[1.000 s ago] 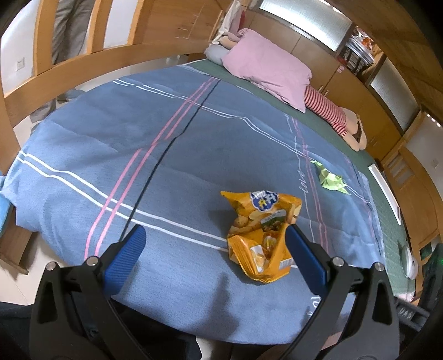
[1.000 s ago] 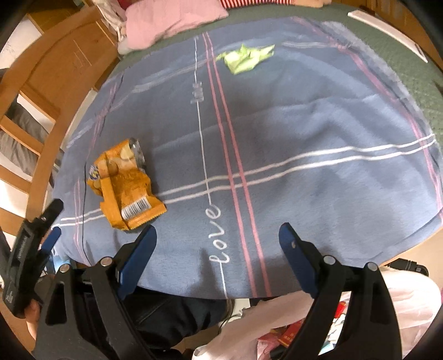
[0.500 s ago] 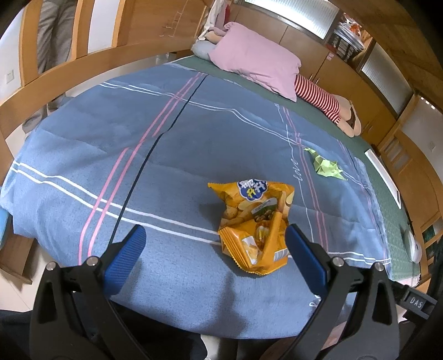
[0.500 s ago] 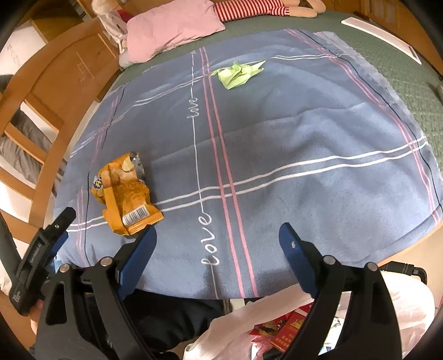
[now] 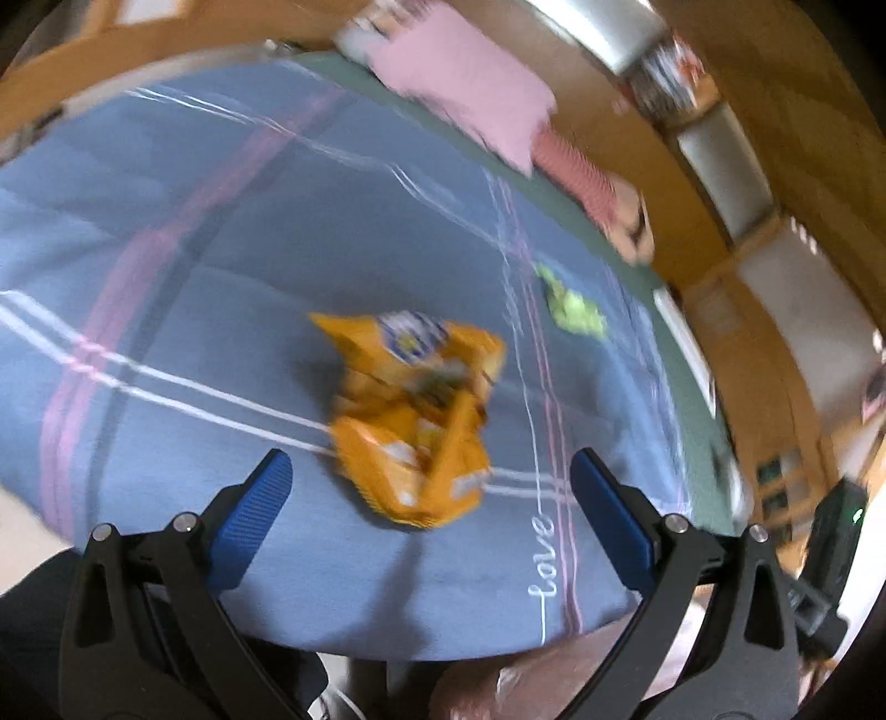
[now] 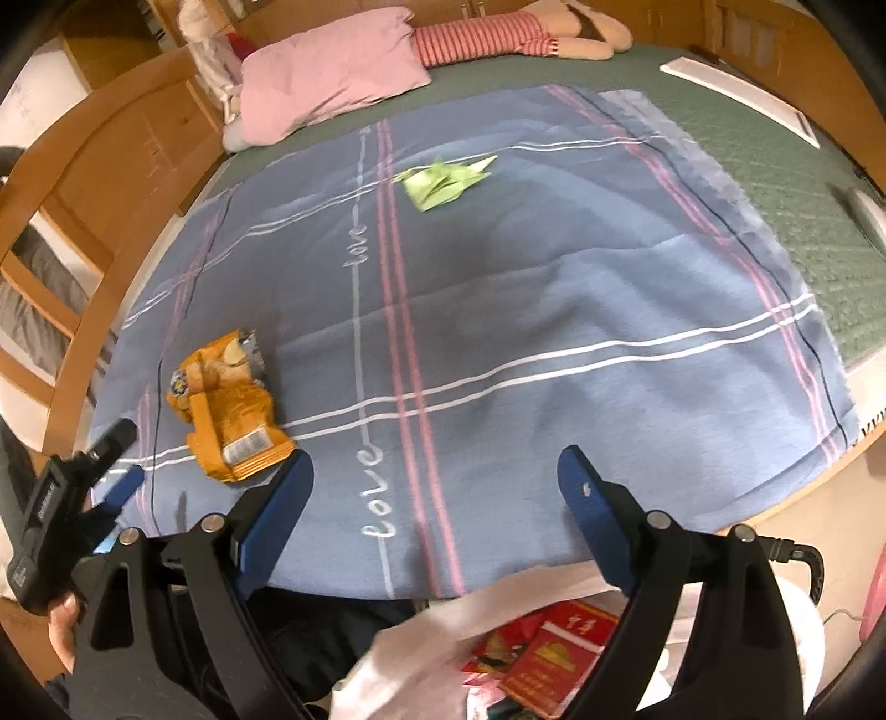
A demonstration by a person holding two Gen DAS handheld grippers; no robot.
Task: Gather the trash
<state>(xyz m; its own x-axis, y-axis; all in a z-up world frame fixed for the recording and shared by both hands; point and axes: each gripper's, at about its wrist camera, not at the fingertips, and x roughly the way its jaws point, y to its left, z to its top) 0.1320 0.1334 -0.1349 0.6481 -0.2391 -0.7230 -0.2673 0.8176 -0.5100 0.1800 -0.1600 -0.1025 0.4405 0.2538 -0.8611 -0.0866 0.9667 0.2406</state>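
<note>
**Trash on the bed: what I see from both grippers**

Nearest, under my right gripper [image 6: 434,479]: a white plastic bag [image 6: 443,626] holding red packaging. The jaws stand wide apart, nothing between them, over the near edge of the blue striped blanket [image 6: 554,310].

My left gripper [image 5: 423,479]: jaws also wide, empty. The view is blurred. In the right view it shows at the lower left, off the blanket's near corner, held in a hand [image 6: 61,631].

Orange snack bag [image 5: 415,415]: crumpled, lying on the blanket just ahead of the left gripper's blue pads [image 5: 252,512], not touched by them. In the right view the same bag [image 6: 230,412] lies to the left, near the blanket's edge, barcode toward me.

Green crumpled paper [image 6: 443,180]: farther up the blanket, well apart from the bag, just beside the pink double stripe.

Beyond the blanket: green bedcover [image 6: 775,166], a pink pillow [image 6: 332,83] and a striped soft doll [image 6: 487,36] at the far end, then the wooden bed frame [image 6: 111,166].
</note>
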